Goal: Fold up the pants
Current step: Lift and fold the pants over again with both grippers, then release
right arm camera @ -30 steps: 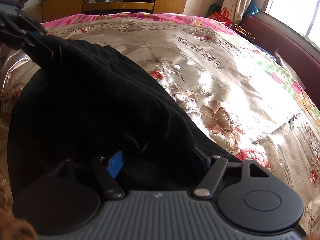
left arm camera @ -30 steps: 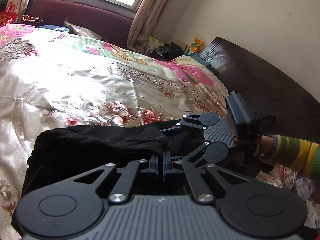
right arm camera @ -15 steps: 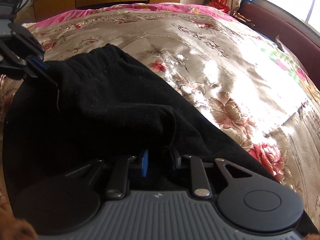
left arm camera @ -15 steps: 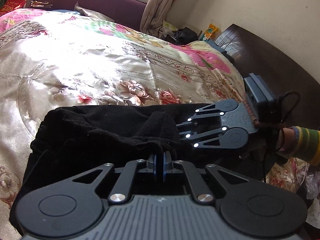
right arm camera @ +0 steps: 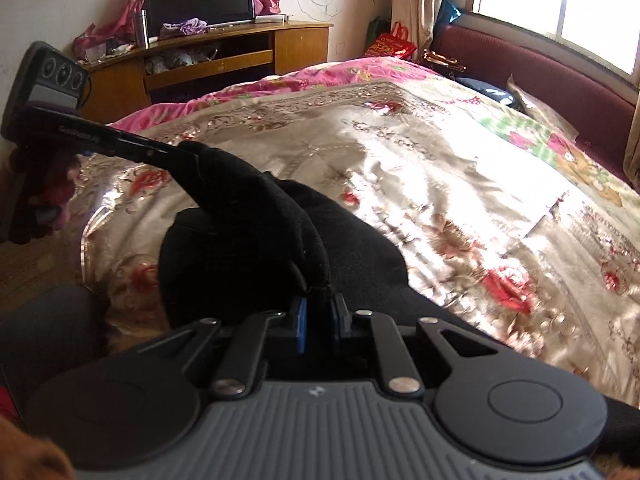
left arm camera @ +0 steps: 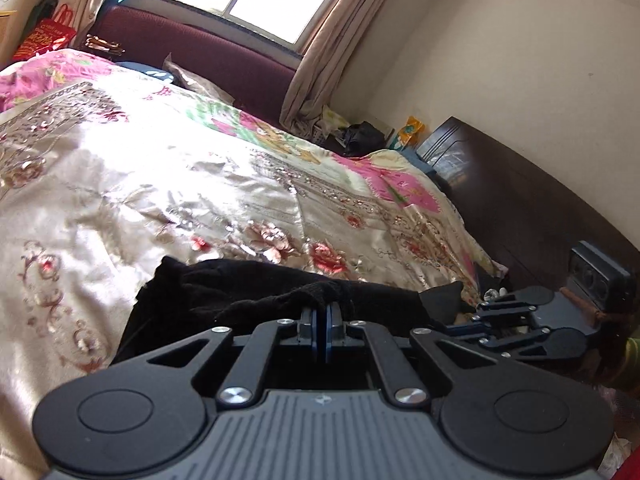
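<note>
The black pants [right arm camera: 280, 240] lie on the bed [right arm camera: 460, 184], one edge lifted between both claws. The left claw [left arm camera: 320, 322] is clenched on the fabric; the right claw [right arm camera: 318, 312] is closing on the same edge, its pads gripping cloth. The garment's bulk lies ahead of both.

Home bedroom: quilted bed [left arm camera: 168, 168], curtains [left arm camera: 324, 40]
</note>
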`<state>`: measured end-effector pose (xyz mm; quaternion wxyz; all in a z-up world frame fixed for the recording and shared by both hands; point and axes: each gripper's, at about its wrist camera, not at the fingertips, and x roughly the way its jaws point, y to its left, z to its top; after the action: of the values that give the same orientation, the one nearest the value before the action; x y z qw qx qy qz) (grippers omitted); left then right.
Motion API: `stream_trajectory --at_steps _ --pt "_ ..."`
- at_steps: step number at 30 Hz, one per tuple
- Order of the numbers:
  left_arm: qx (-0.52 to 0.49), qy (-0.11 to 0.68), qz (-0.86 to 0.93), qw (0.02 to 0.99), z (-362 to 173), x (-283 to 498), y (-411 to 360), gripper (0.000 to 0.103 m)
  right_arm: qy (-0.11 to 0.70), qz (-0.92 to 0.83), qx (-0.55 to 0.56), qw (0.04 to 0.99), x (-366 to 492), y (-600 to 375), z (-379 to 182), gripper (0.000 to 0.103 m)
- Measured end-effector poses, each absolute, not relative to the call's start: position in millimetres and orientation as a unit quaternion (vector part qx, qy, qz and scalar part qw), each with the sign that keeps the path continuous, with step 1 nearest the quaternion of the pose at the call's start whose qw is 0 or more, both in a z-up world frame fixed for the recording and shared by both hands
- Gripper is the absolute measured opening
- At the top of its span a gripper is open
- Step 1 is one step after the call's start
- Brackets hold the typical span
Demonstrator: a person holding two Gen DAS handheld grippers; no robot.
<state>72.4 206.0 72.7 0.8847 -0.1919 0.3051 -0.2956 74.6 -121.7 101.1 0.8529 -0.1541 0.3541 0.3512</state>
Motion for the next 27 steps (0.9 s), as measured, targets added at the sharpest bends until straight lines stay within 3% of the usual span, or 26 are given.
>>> stream_trajectory --at_steps 8,11,17,20,23,27 --pt "-0.208 0.355 -0.242 0.879 5 85 218 0.019 0.441 0.343 -0.129 0.819 37 -59 9 0.013" --pt "-0.198 0.308 -0.257 0.895 35 93 221 0.019 0.44 0.329 -0.105 0.829 53 -60 30 0.013" --pt "-0.184 0.214 -0.249 0.926 82 74 251 0.019 0.331 0.325 -0.103 0.88 38 -53 109 0.013" --pt "-0.181 0.26 -0.212 0.925 53 70 257 0.02 0.333 0.336 -0.13 0.871 30 -31 78 0.014" --pt "-0.165 0.334 -0.15 0.916 4 70 261 0.021 0.421 0.336 -0.113 0.835 41 -6 10 0.015" --pt "-0.198 0.349 -0.116 0.908 -14 60 277 0.023 0.401 0.33 -0.148 0.842 35 20 -17 0.015"
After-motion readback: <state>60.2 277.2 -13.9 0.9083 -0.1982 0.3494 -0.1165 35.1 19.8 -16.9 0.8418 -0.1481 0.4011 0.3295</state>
